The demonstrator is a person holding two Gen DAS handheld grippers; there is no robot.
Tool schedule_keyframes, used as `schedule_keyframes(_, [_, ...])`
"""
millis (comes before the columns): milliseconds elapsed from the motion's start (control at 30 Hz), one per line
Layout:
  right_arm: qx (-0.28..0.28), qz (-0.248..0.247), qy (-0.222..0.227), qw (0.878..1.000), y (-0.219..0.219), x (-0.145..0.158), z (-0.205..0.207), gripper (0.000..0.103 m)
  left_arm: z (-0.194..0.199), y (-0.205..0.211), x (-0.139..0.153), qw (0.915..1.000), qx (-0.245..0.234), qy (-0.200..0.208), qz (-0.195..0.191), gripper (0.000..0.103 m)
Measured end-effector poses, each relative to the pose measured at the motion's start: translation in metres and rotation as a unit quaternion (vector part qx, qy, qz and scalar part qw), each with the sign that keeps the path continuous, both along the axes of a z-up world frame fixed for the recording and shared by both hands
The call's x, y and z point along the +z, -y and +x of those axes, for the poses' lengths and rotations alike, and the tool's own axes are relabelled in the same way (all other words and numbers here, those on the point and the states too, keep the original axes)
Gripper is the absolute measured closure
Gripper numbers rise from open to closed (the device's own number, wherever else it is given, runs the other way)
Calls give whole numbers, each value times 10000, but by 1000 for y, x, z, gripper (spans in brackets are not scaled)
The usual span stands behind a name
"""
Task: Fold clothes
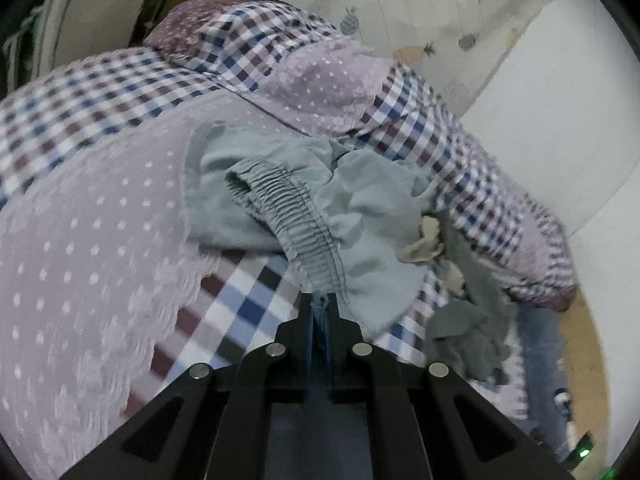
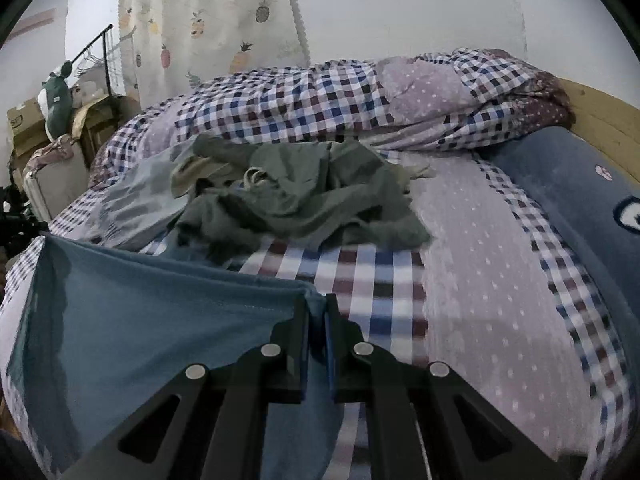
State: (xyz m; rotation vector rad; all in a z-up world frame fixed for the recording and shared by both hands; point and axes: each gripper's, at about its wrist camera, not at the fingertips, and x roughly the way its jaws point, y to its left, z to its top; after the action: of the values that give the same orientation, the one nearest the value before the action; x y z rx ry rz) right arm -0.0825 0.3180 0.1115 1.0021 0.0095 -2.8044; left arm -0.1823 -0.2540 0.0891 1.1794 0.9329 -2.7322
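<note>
- The right gripper (image 2: 316, 312) has its jaws pressed together on a corner of a blue garment (image 2: 140, 320), whose cloth stretches taut from the tips toward 9 o'clock in the right wrist view, over the near edge of the checked bedspread (image 2: 360, 276).
- The left gripper (image 1: 323, 304) pinches blue fabric between its jaws. It is likely an edge of the same garment, though I cannot tell for sure.
- Just beyond the left tips, toward 12 o'clock, lies a pale grey-green garment with a shirred elastic waistband (image 1: 288, 208), crumpled on the bedspread.
- A darker grey-green heap of clothes (image 2: 304, 196) sits mid-bed, at 12 o'clock from the right gripper; nothing in it looks folded.
- Judging from the taut edge, the step in hand is holding the blue garment spread between two pinched points. To do it well, keep both grips level and evenly tensioned, lay the cloth flat on a bare stretch of bedspread clear of the heap, and bring edge to edge without slack bunching.
- Containers: cardboard boxes (image 2: 24, 120) stand off the bed at 9 o'clock in the right wrist view; their contents are hidden.
</note>
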Motion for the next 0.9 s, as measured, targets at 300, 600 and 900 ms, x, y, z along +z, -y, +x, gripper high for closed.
schedule_keyframes(300, [-4, 442, 314, 9985, 6, -21, -91, 98, -72, -11, -34, 9974, -28, 502, -512, 100])
schedule_keyframes(600, [-243, 701, 788, 9941, 17, -65, -133, 96, -83, 9, -69, 9948, -52, 991, -206, 92])
schedule_keyframes(900, [-831, -511, 924, 9909, -21, -53, -38, 52, 35, 75, -30, 9980, -157, 199, 585, 31])
